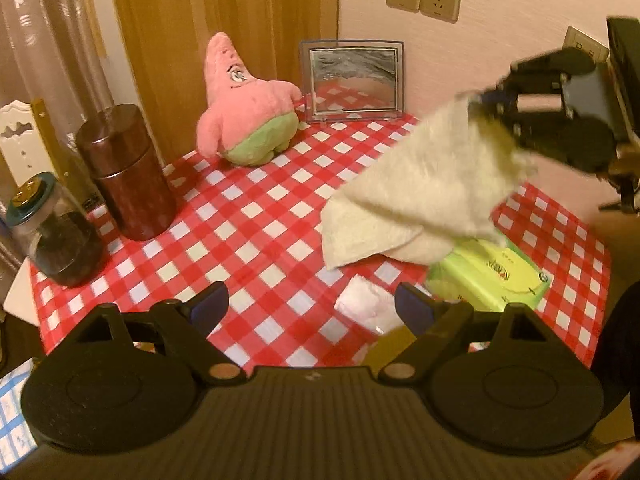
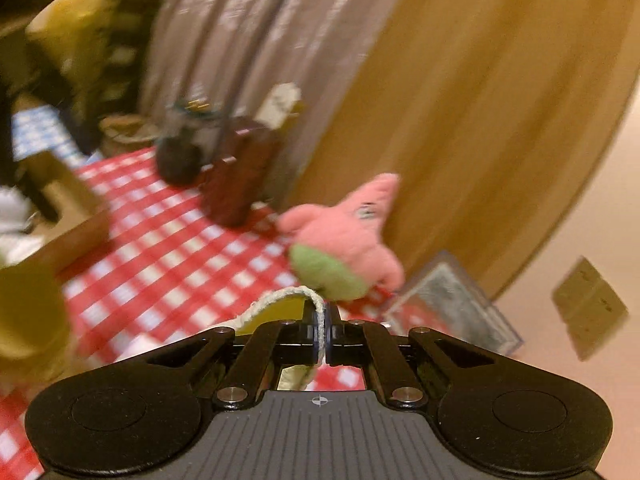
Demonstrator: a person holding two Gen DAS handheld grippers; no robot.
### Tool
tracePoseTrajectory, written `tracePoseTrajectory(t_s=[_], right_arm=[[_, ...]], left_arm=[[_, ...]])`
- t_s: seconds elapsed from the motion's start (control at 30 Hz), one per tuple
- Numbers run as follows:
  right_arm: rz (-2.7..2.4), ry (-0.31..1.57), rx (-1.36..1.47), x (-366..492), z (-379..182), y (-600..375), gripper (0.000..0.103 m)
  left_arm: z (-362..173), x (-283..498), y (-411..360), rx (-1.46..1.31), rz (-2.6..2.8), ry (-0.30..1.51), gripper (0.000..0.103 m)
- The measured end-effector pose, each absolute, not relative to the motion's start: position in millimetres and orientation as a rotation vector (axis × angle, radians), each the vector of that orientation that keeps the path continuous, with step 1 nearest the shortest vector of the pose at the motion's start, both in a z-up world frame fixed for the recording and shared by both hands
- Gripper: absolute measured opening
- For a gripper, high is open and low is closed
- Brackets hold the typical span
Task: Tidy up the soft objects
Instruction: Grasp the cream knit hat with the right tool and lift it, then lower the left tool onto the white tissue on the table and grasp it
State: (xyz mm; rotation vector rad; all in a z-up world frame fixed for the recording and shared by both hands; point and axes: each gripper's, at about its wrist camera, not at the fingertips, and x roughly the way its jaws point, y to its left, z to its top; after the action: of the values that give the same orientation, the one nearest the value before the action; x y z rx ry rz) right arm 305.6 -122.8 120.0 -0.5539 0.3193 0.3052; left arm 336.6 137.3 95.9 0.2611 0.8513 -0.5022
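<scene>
cream towel (image 1: 416,196) hangs above the surface (image 1: 248,216), right of the pink star plush (image 1: 246,116). its long axis slopes from the upper right corner, pinched in the right hand-held gripper (image 1: 486,106), down to the lower left end, which touches the checkered cloth beside a green tissue pack (image 1: 496,276). the left hand-held gripper (image 1: 312,306) is wide apart and holds nothing. the plush sits upright, its tip pointing up, left of a picture frame (image 1: 352,80).
</scene>
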Motion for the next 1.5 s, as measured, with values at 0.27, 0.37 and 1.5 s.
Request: tracePoseTrajectory(t_s=[0.27, 0.37, 1.5], right_arm=[[0.266, 0.332, -0.532, 337, 122, -140, 0.003], [0.285, 0.356, -0.561, 341, 106, -139, 0.003], [0.513, 0.879, -0.249, 454, 24, -185, 0.085]], left_arm=[[58, 383, 110, 0.284, -0.586, 0.962, 0.089], [36, 400, 100, 0.280, -0.617, 1.040, 0.088], [-75, 467, 63, 0.242, -0.752, 1.424, 0.083]])
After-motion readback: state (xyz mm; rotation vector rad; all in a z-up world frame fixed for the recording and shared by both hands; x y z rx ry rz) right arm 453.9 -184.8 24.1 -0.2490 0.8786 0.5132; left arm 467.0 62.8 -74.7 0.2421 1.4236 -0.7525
